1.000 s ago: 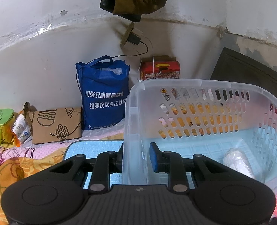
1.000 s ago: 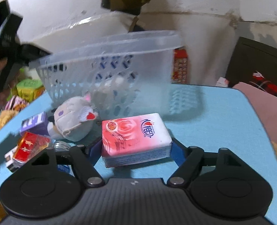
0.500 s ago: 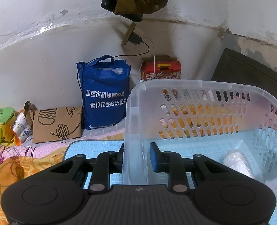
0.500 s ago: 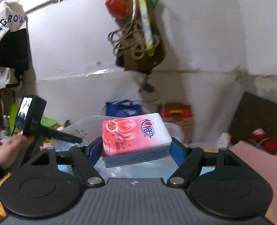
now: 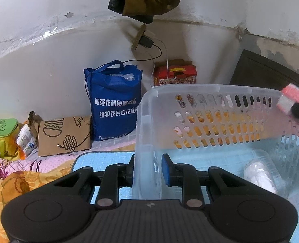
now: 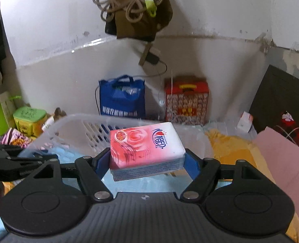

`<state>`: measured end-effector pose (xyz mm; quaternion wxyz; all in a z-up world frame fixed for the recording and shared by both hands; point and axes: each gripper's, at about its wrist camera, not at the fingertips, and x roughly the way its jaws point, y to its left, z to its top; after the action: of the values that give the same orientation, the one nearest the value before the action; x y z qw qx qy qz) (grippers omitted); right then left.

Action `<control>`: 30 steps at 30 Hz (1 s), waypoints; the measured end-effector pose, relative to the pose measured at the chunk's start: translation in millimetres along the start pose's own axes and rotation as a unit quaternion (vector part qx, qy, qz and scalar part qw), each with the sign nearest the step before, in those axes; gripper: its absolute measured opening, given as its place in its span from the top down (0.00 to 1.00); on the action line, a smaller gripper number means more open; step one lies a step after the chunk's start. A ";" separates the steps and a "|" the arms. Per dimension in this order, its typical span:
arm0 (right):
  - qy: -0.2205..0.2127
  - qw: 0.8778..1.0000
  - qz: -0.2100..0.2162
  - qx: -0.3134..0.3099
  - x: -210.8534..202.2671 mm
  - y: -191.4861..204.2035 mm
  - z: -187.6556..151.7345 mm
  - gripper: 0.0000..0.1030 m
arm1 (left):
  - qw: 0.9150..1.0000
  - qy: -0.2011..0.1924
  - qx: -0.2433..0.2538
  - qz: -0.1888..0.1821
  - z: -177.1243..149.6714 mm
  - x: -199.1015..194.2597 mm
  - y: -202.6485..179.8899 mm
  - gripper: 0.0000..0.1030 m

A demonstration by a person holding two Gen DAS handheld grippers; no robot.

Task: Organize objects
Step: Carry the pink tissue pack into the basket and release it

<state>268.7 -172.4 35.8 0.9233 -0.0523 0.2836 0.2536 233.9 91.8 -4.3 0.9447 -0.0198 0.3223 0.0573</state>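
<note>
Since a second ago our right claw has carried the clamped tissue pack up over the basket. Our left claw pinches the basket wall; one white bundle lies inside, so sorting looks barely begun.

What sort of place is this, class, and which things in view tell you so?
Probably a lived-in bedroom or storage corner at home: floral bedding by scuffed white walls, a blue tote bag and red gift box on the floor, and a bag hung up with rope.

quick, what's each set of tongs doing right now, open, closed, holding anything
Left tongs: closed on the wall of the clear plastic basket.
Right tongs: closed on the pink tissue pack, held above the basket.
</note>
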 end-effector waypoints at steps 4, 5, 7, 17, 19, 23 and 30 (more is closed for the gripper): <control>0.011 1.000 -0.005 -0.006 2.7 2.7 -5.7 0.25 | 1.000 -0.001 0.004 0.001 -0.2 0.2 0.0 0.71; 0.010 1.000 -0.008 -0.006 3.2 3.1 -5.2 0.25 | 1.000 -0.001 0.004 0.000 -0.3 0.3 0.1 0.71; 0.000 1.000 -0.019 -0.004 1.9 2.0 -3.4 0.21 | 1.000 -0.002 0.004 0.001 -0.4 0.3 -0.3 0.71; -0.021 0.999 -0.046 -0.012 -8.8 -2.7 -1.3 0.00 | 1.000 -0.001 0.002 0.002 -0.6 1.1 -1.3 0.71; -0.024 0.999 -0.045 -0.007 -8.9 -5.0 -2.8 0.00 | 1.000 -0.001 0.002 0.002 -0.5 1.1 -1.3 0.71; -0.024 0.999 -0.034 0.006 -7.6 -8.8 -2.9 0.00 | 1.000 -0.001 0.002 0.002 -0.6 1.2 -1.4 0.71; -0.027 0.999 -0.022 0.004 -7.0 -7.2 -8.8 0.00 | 1.000 -0.001 0.002 0.002 -0.6 1.1 -1.2 0.71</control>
<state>263.0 -183.8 32.0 0.9363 -0.0483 0.2581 0.2334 234.6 90.7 -5.5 0.9448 -0.0173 0.3219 0.0587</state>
